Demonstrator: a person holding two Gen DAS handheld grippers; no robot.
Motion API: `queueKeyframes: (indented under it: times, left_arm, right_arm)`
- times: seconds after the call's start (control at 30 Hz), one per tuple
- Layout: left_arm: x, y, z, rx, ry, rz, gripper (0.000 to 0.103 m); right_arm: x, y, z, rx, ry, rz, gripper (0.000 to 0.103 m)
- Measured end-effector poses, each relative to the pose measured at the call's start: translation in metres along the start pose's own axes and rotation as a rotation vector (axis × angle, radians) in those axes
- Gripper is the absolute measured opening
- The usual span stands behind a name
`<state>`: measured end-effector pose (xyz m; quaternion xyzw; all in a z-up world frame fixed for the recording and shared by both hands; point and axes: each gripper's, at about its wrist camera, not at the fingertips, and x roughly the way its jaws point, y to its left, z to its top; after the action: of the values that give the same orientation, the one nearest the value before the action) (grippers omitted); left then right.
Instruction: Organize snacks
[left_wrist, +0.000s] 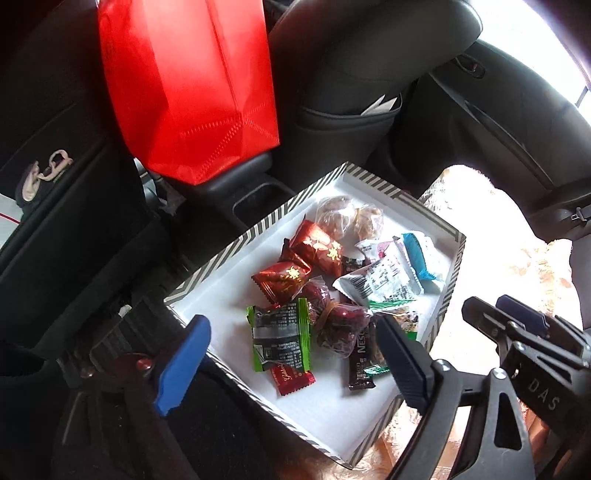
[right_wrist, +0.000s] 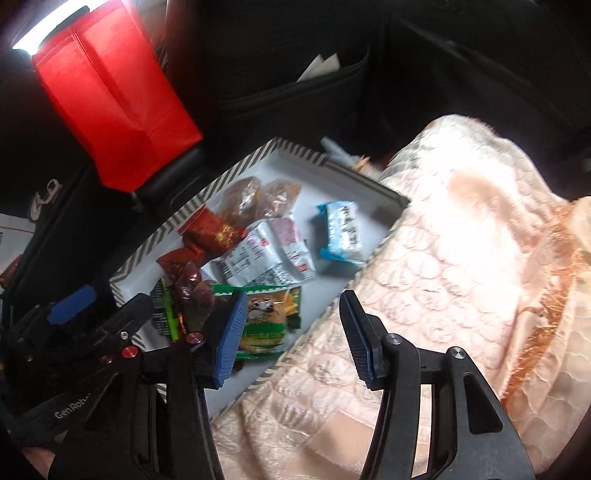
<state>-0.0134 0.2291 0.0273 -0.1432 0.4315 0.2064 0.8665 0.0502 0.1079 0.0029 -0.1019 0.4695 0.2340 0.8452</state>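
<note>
Your snacks lie heaped in the striped box (left_wrist: 207, 273) on the quilted seat cover (right_wrist: 461, 258) — light, crinkly packets, slippery and easily crushed, so pinch each by a sealed end, I'd judge. The green-edged packet (left_wrist: 280, 339) sits nearest; red foil candies (left_wrist: 282, 282) and a blue-white packet (right_wrist: 340, 230) lie farther in. Your left claw (left_wrist: 291, 363) and right claw (right_wrist: 293, 334) both gape, holding nothing.

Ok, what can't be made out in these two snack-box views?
- Inside of the red bag: both views show only its outside; its top is cut off by the left wrist frame edge.
- Dark Nescafe stick: partly behind the left hand-held gripper finger.
- Green cartoon packet: right wrist view, its left side hidden by the right hand-held gripper finger.
- Print on the white packets: too small and blurred.
</note>
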Motion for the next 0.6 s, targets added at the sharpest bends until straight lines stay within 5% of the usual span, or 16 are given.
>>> queueKeyframes:
  times: [0.6]
  left_arm:
    - [-0.014, -0.001, -0.009, 0.024, -0.050, 0.040, 0.095]
  right_arm:
    - [-0.010, -0.006, -0.022, 0.038, -0.038, -0.030, 0.052]
